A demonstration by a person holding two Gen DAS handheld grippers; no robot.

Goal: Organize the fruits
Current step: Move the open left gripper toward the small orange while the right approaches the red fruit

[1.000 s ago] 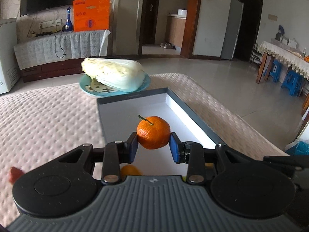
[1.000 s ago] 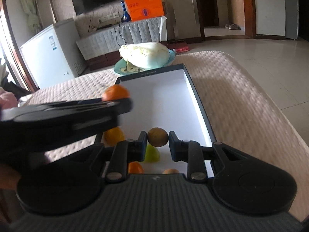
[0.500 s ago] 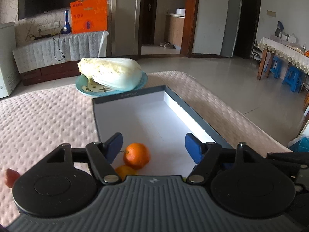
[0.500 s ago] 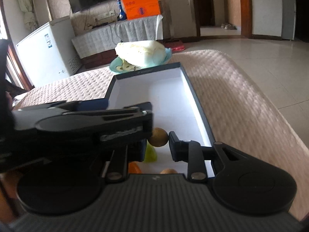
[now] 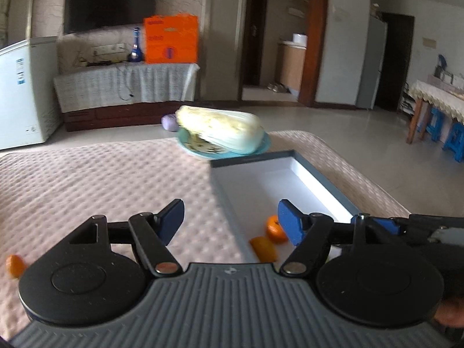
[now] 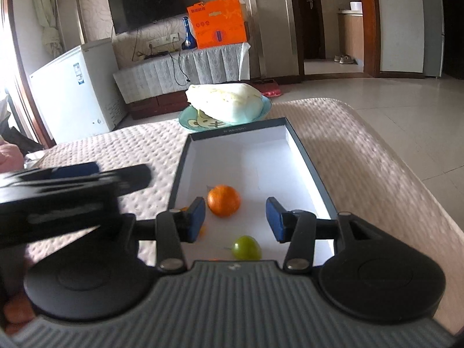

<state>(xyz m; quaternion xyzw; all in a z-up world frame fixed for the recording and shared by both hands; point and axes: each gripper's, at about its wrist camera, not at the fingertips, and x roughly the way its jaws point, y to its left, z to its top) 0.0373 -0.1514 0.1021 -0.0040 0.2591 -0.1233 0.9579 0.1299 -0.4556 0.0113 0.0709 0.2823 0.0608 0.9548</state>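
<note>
Inside the box (image 6: 301,142), a mandarin (image 6: 223,200) and a green fruit (image 6: 246,247) are shown deposited, the left tongs (image 5: 230,219) held wide and empty, the right tongs (image 6: 235,219) opening with nothing gripped, while one orange fruit (image 5: 14,265) is left outside the box on the surface (image 5: 87,179).

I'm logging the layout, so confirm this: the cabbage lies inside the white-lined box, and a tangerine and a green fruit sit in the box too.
Not quite. The cabbage lies on the blue plate behind the box, not inside it, as the right wrist view shows. The tangerine and green fruit do sit in the box.
</note>
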